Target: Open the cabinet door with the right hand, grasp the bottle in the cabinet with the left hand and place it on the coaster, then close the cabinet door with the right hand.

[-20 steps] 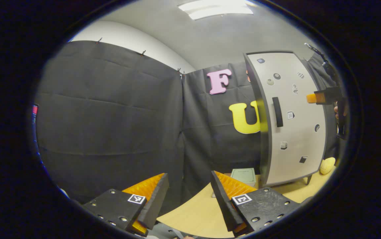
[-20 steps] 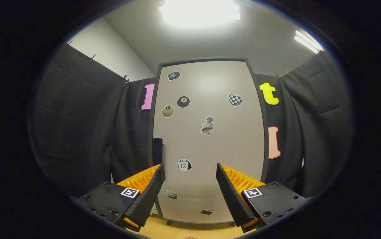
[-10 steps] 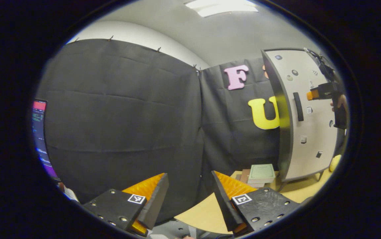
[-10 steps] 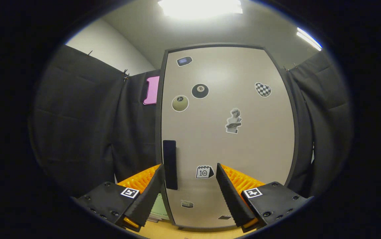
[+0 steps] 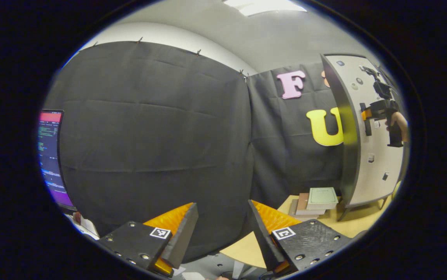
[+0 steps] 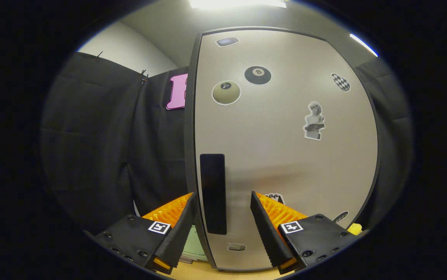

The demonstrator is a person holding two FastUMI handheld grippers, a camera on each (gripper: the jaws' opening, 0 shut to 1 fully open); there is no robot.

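The cabinet's pale door (image 6: 285, 155) with several stickers stands closed in the right gripper view, with a dark vertical handle (image 6: 212, 193) near its left edge. My right gripper (image 6: 222, 223) is open, and the handle's lower end lies between its two fingers without either touching it. In the left gripper view the cabinet (image 5: 379, 163) stands at the far right on a wooden table (image 5: 347, 227); a hand holds the right gripper (image 5: 367, 114) up at the handle (image 5: 364, 119). My left gripper (image 5: 221, 233) hangs open off the table's left end, with nothing in it.
A small stack of books (image 5: 314, 200) lies on the table just left of the cabinet. A lit monitor (image 5: 51, 155) stands at the far left. A yellow object (image 6: 354, 228) peeks out by the cabinet's lower right corner.
My right gripper has closed in on the door until the handle sits between its fingers. My left gripper has swung left, sliding the cabinet to the edge and bringing the monitor in.
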